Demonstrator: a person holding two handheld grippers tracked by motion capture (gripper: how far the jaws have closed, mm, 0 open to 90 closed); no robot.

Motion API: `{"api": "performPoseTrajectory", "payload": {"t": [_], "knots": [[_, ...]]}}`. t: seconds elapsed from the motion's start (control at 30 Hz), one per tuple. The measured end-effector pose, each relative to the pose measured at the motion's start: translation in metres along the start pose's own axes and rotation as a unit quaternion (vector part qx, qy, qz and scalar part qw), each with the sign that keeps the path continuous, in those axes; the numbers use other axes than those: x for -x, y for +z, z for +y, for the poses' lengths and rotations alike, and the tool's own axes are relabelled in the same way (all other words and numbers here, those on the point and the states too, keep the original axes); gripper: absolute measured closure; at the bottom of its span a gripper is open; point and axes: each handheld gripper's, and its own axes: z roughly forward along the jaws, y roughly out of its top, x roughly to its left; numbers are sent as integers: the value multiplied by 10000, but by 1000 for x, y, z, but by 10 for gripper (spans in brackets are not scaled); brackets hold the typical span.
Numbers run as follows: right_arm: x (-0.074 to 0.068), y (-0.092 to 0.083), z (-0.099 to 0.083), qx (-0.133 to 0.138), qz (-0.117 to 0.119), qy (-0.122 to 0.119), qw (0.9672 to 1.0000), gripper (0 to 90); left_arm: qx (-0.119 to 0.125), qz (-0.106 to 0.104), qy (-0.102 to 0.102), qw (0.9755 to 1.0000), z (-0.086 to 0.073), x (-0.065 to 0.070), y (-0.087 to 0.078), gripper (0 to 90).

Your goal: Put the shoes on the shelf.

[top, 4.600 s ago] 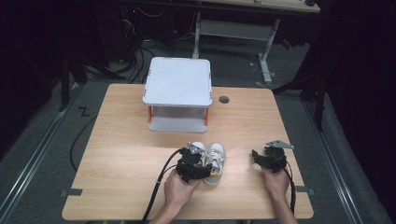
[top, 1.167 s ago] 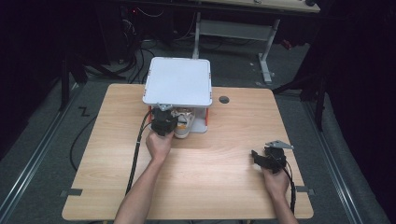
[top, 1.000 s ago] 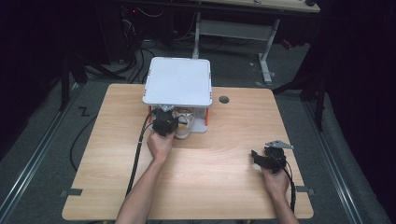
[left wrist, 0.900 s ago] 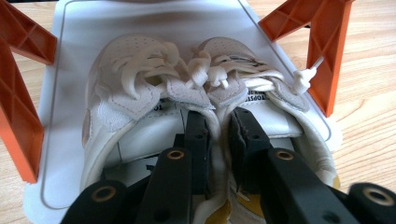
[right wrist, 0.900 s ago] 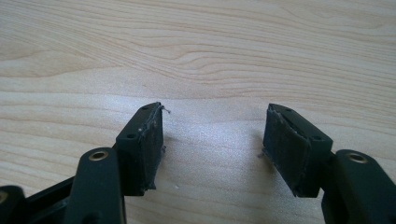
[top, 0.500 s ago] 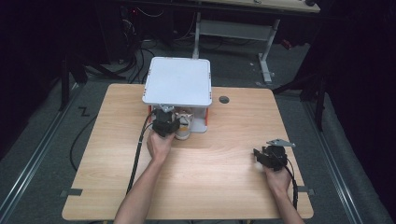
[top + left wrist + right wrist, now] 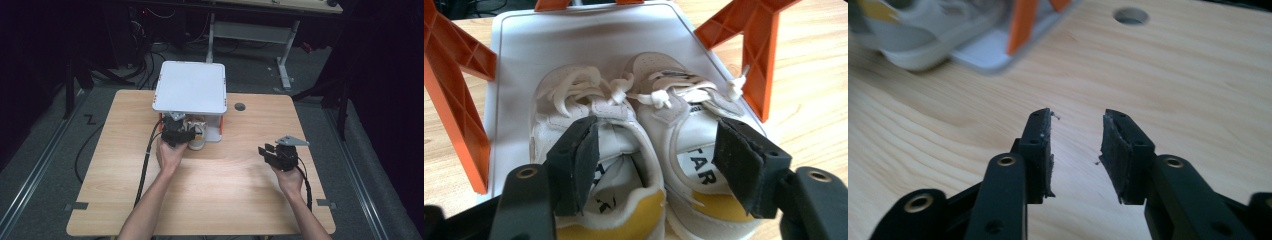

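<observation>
Sneakers [image 7: 644,150], a white pair with yellow heel tabs and loose white laces, sit side by side on the lower white tray [image 7: 514,55] of a small rack [image 7: 190,87] with orange legs, toes pointing inward under the rack's white top and heels at the tray's near edge. From above, the rack stands toward the back of the wooden desk [image 7: 225,200], left of its middle, and the pair peeks out from beneath the top plate. At the left, the left claw [image 7: 656,165] is right at the heels: its jaws have just been opening and now stand wide apart, one pad over the collar of the left-hand shoe, the other pad beside the outer side of the right-hand shoe. Both heels lie between the pads, which are not pressing on them; whether the left pad still brushes the collar lining cannot be told. In the high view the left claw [image 7: 177,136] sits at the rack's front edge with its cable trailing back along the forearm. Farther right, well apart from the rack, the right claw [image 7: 1075,150] hangs over bare wood, its jaws having just been closing; a moderate gap remains between the pads and nothing is in it. From above, the right claw [image 7: 274,152] is near the desk's right side, grey plate on top.
</observation>
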Motion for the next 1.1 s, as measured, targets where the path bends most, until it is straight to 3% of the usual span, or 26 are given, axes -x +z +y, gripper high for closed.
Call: {"api": "performPoseTrajectory", "payload": {"t": [0.17, 0.27, 0.57, 0.7, 0.97, 1.1], "knots": [[-14, 3, 33, 137, 429, -59, 9990, 701, 33, -51, 115, 9999, 0, -1, -9, 324], [-21, 7, 55, 246, 576, -93, 9980, 703, 105, -92, 77, 9999, 0, -3, -16, 317], [-35, 18, 105, 417, 738, -166, 9963, 670, 106, -179, 207, 9996, -4, -4, -31, 293], [-40, 21, 123, 434, 733, -259, 9960, 663, 58, -223, 161, 9996, -9, -4, -36, 283], [-48, 29, 146, 478, 752, -252, 9957, 643, -38, -228, 228, 9995, -16, -2, -48, 251], [-53, 36, 154, 406, 716, -302, 9962, 641, -205, -39, 233, 9995, -21, 1, -50, 243]]}}
